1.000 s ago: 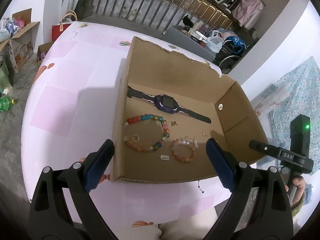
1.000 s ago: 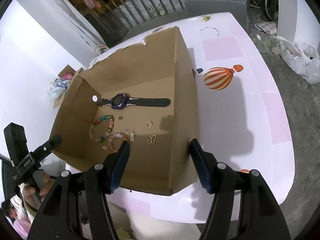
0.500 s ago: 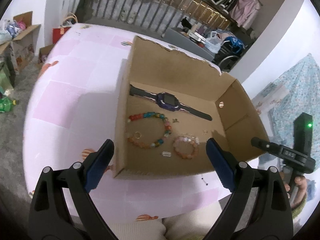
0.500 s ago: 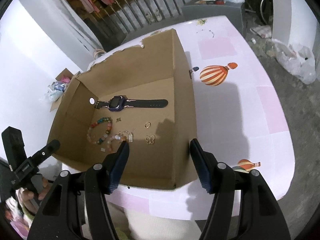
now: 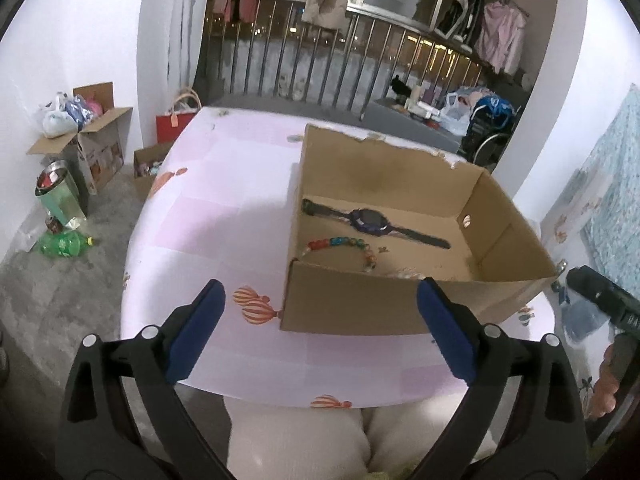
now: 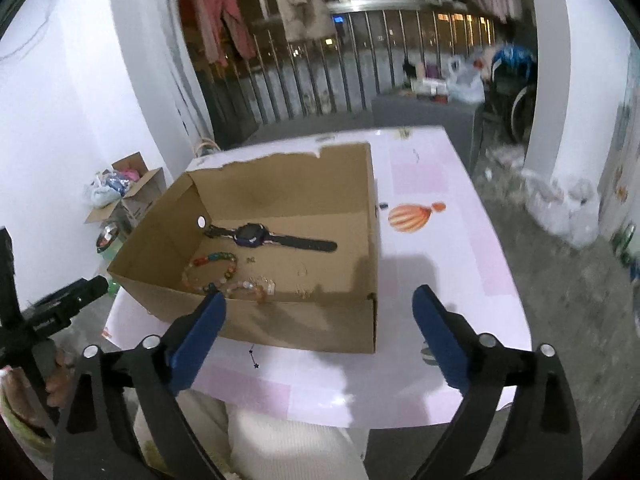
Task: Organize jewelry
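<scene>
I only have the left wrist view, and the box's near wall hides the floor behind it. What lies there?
Observer: A pale pink bead bracelet lies just behind that wall, beside the colourful bracelet.
Operator: Anything further right?
Observer: A small ring lies on the box floor, apart from both bracelets.
Operator: Is the right gripper holding anything?
Observer: No. The right gripper is empty, its jaws opening, on the near side of the cardboard box.

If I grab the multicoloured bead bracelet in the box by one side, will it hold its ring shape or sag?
The bead bracelet will probably sag: it is separate round beads on a string, lying in a loose loop on the cardboard box floor. The glossy beads may slip between flat pads. It looks light, so it may slide if nudged.
</scene>
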A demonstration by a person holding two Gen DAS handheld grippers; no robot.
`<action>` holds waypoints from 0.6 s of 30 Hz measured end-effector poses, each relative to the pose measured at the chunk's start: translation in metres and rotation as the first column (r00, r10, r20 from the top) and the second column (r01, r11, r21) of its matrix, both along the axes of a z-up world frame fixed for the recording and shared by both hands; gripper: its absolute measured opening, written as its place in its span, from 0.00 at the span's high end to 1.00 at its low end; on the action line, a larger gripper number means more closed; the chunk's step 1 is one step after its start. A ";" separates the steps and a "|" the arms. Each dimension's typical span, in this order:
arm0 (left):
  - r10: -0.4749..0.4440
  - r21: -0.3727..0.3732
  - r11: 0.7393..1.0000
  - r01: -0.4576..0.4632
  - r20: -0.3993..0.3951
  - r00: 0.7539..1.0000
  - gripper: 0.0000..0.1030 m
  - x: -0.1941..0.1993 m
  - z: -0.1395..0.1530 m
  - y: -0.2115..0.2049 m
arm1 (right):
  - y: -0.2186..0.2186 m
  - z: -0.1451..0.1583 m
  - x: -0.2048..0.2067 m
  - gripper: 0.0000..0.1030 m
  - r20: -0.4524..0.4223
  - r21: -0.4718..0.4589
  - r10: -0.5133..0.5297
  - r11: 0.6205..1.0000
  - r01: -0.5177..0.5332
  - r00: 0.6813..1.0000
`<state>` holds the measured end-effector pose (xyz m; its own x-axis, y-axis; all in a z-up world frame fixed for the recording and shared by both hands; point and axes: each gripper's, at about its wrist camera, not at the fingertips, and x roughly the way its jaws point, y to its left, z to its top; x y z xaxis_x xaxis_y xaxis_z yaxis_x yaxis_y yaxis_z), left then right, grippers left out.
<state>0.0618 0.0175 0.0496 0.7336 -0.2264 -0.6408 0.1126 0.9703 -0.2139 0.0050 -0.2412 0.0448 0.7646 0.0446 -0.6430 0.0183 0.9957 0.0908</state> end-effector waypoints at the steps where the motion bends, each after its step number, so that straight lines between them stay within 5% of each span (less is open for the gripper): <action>1: 0.003 -0.002 1.000 -0.003 0.009 1.000 0.09 -0.003 0.002 -0.002 | 0.005 0.000 -0.001 0.08 0.006 -0.016 0.008 1.000 -0.008 1.000; 7: 0.020 0.040 0.999 -0.023 0.083 0.996 0.08 -0.020 0.012 -0.013 | 0.034 0.004 -0.002 0.06 0.006 -0.065 0.071 0.995 -0.070 0.997; 18: 0.102 0.139 0.983 -0.120 0.128 0.987 0.08 -0.033 0.031 -0.014 | 0.057 0.019 0.003 0.06 0.052 -0.122 0.028 0.992 -0.021 0.998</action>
